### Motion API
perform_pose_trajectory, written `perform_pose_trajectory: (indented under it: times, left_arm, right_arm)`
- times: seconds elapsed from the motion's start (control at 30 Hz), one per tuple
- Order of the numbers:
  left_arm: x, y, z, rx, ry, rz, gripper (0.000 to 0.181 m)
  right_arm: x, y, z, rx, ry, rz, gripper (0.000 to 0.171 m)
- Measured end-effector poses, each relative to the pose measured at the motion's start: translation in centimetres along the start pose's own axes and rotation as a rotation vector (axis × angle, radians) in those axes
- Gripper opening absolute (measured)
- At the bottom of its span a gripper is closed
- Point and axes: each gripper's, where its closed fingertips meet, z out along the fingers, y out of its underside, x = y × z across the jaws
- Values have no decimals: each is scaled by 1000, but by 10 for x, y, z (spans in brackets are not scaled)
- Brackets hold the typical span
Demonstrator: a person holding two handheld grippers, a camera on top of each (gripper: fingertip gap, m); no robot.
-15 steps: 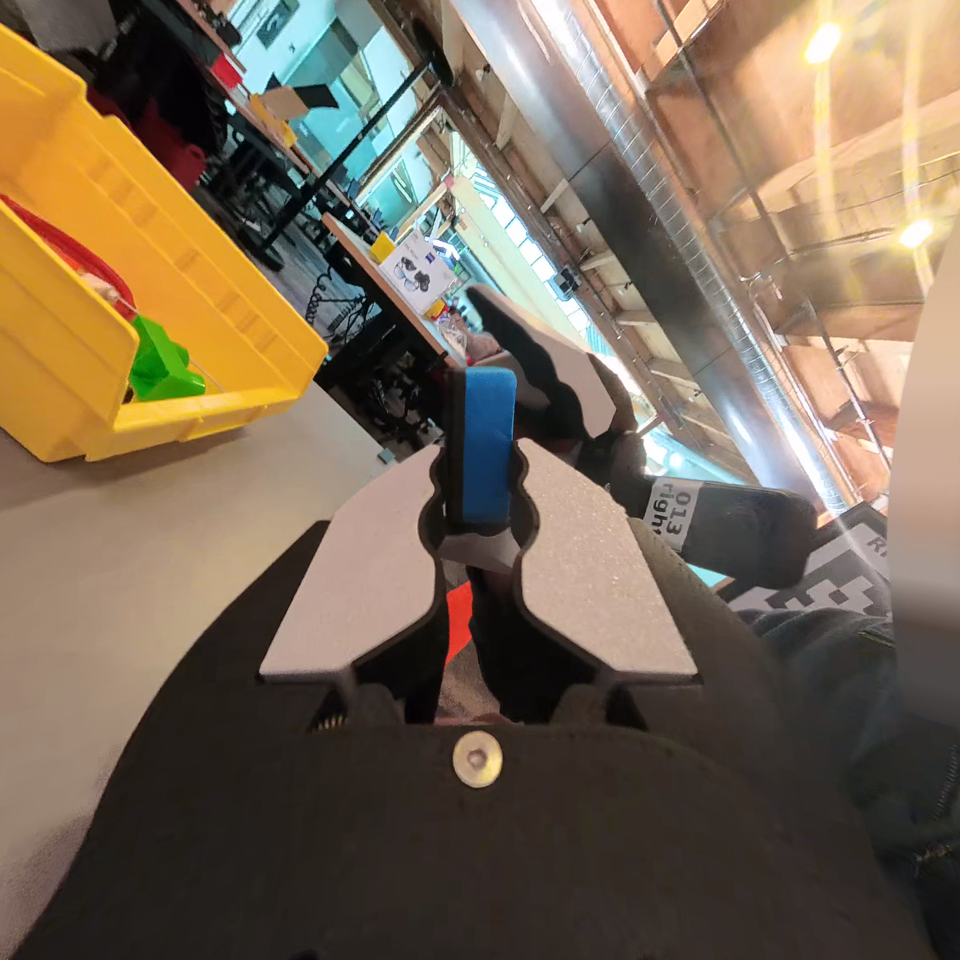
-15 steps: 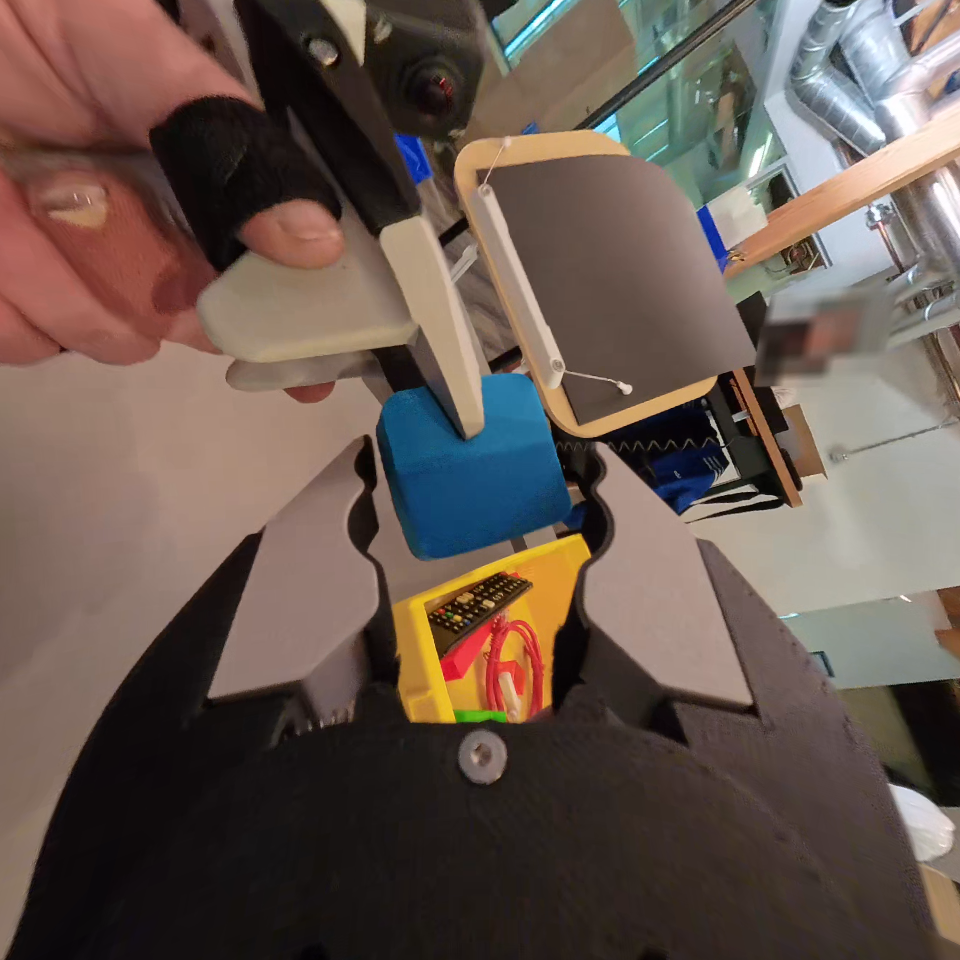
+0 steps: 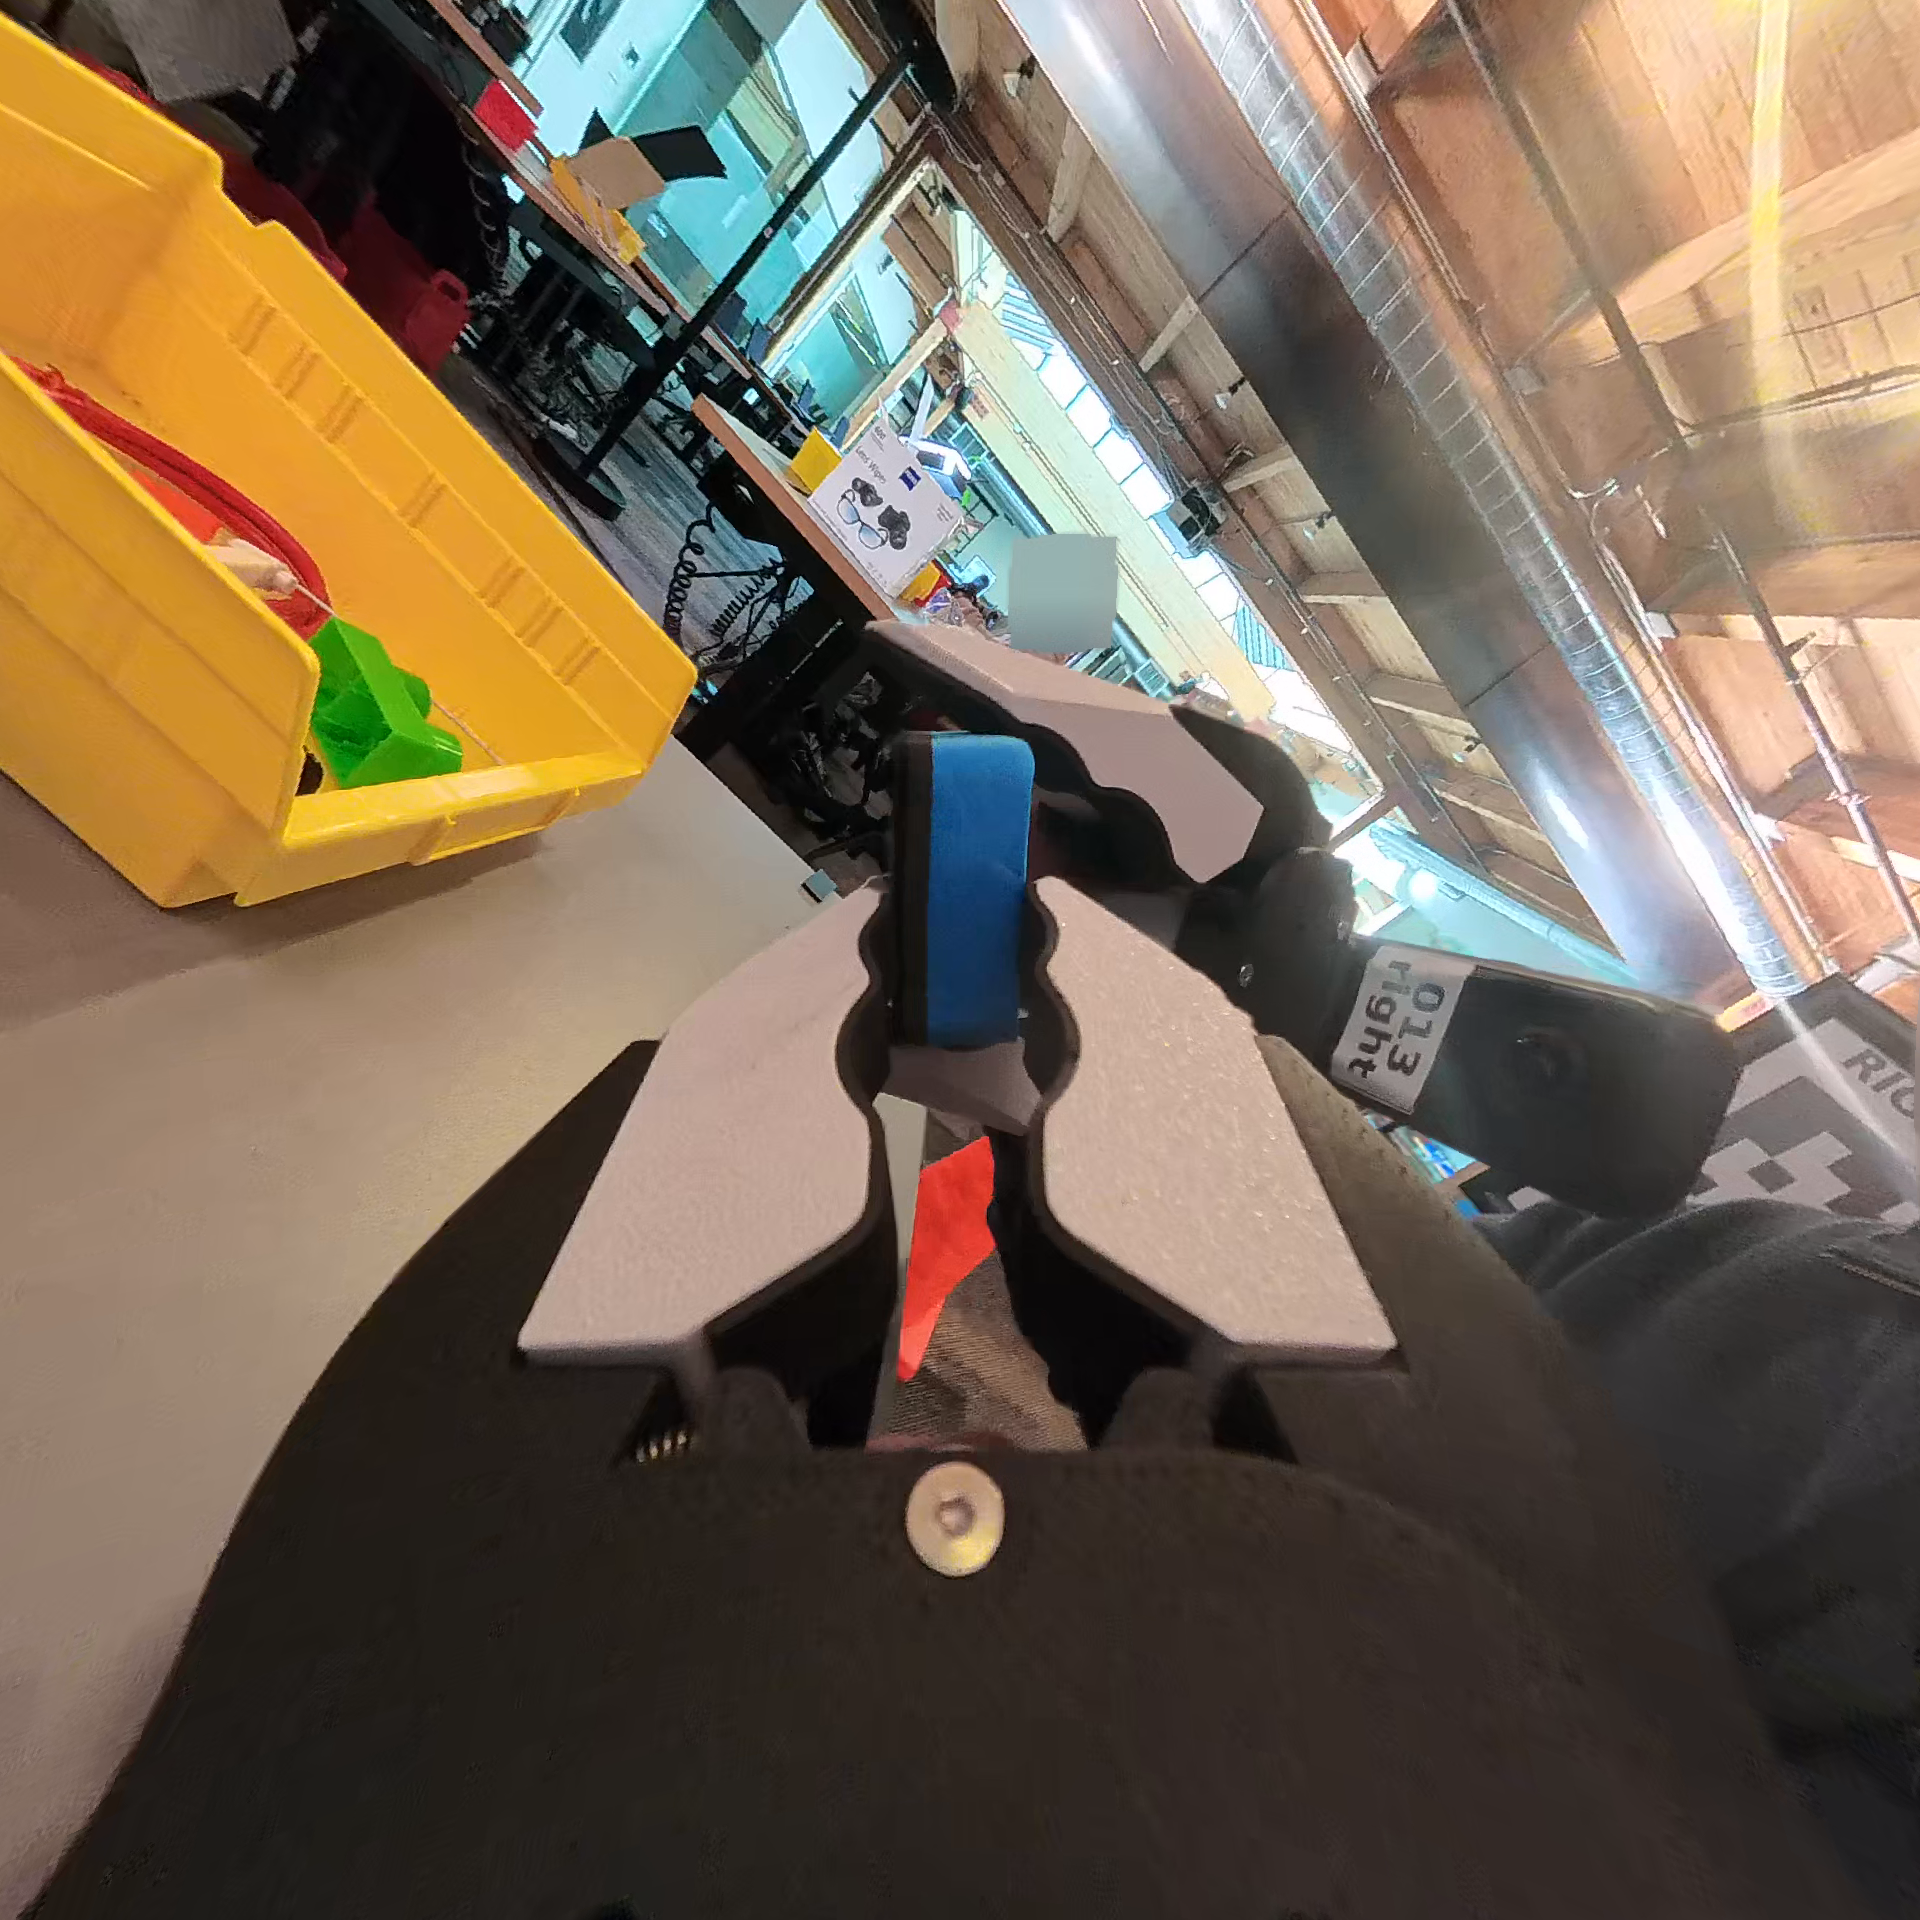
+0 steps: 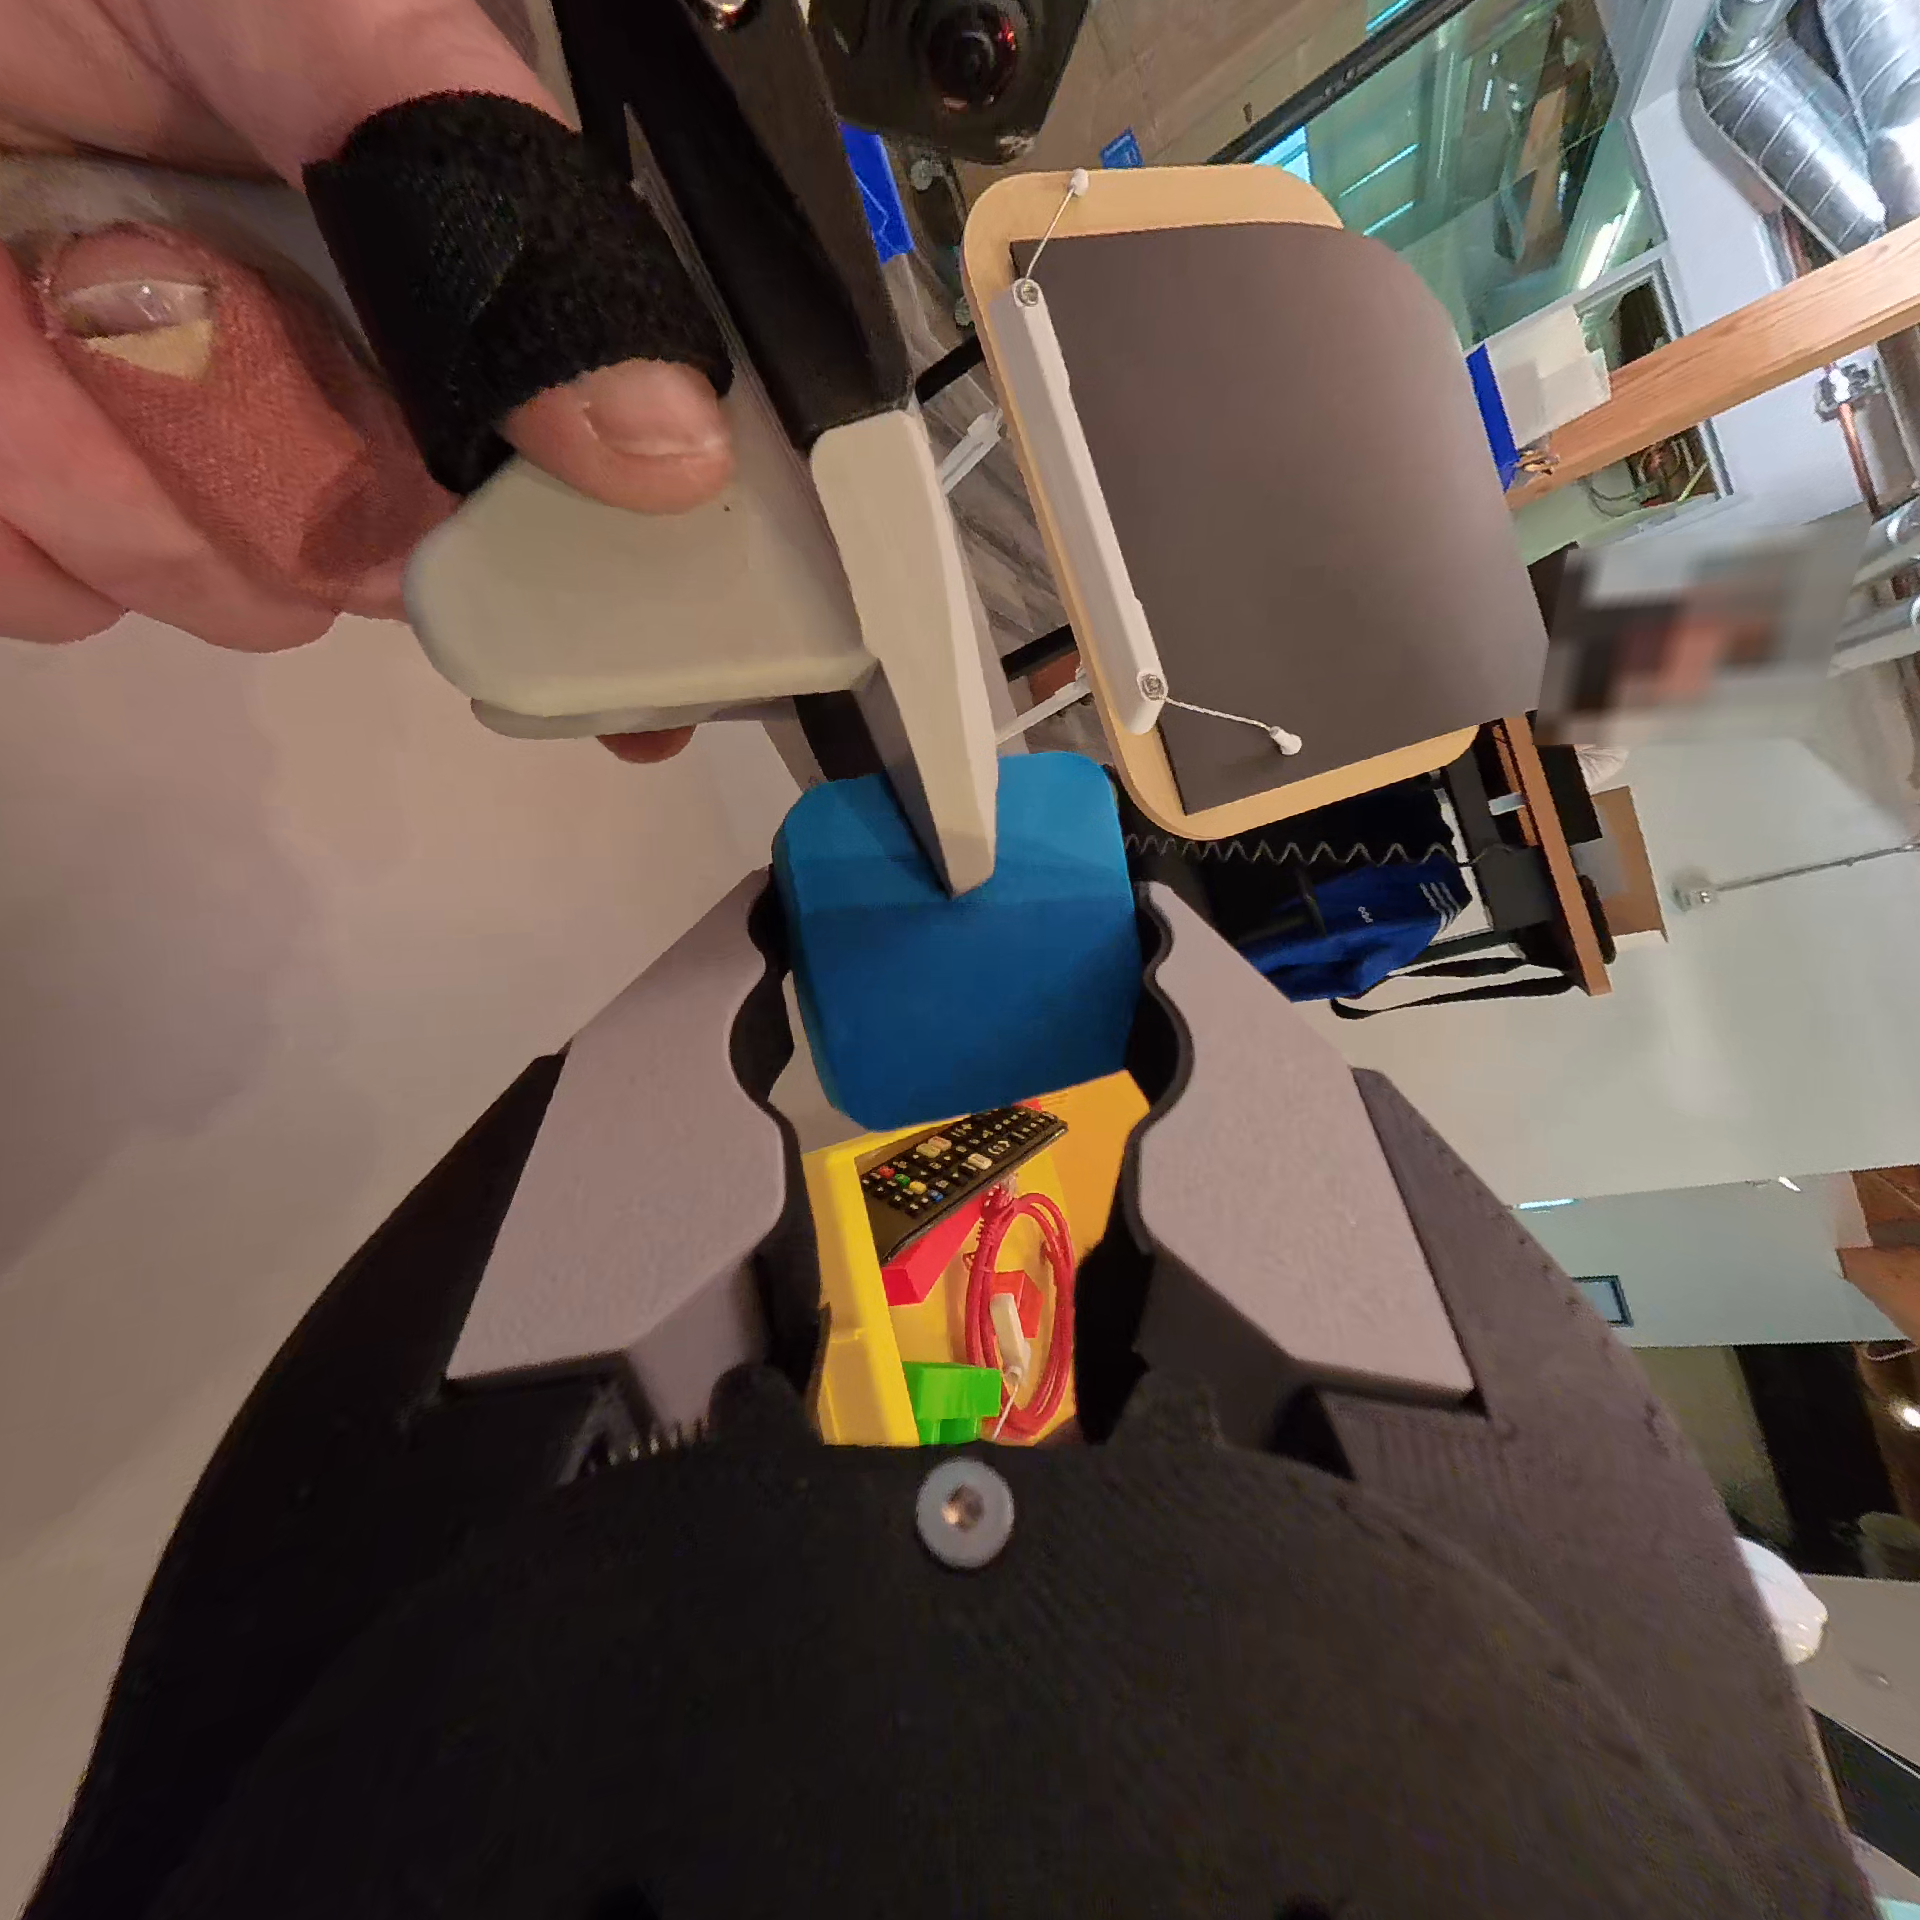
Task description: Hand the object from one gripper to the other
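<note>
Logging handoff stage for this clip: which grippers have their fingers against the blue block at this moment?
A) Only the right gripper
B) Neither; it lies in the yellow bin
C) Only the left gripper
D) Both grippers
D: the left gripper pinches the blue block on its thin sides, while the right gripper has its fingers closed against the block's wide sides.

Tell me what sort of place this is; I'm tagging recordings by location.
Probably a workshop or lab in an industrial building: exposed silver ceiling duct, wooden workbenches, a yellow plastic parts bin.
</note>
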Motion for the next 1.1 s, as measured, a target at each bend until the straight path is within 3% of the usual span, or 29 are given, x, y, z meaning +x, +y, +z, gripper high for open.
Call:
perform_pose_trajectory:
  times: [0.27,0.5,0.77,0.87,1.1]
  left_arm:
    - [-5,9,3,-64,-116,150,21]
    - [-7,12,5,-120,-218,294,21]
    - [-1,10,5,-114,-177,355,26]
    - [3,5,0,-127,-208,533,39]
    - [-2,4,-7,-324,-400,1225,74]
  right_arm:
    - [-12,10,0,-78,-138,40,62]
    - [-13,16,2,-119,-131,-27,59]
    - [-12,20,0,-109,-165,48,58]
    - [-21,23,-3,-100,-257,90,58]
    - [-50,29,-14,-109,-575,169,58]
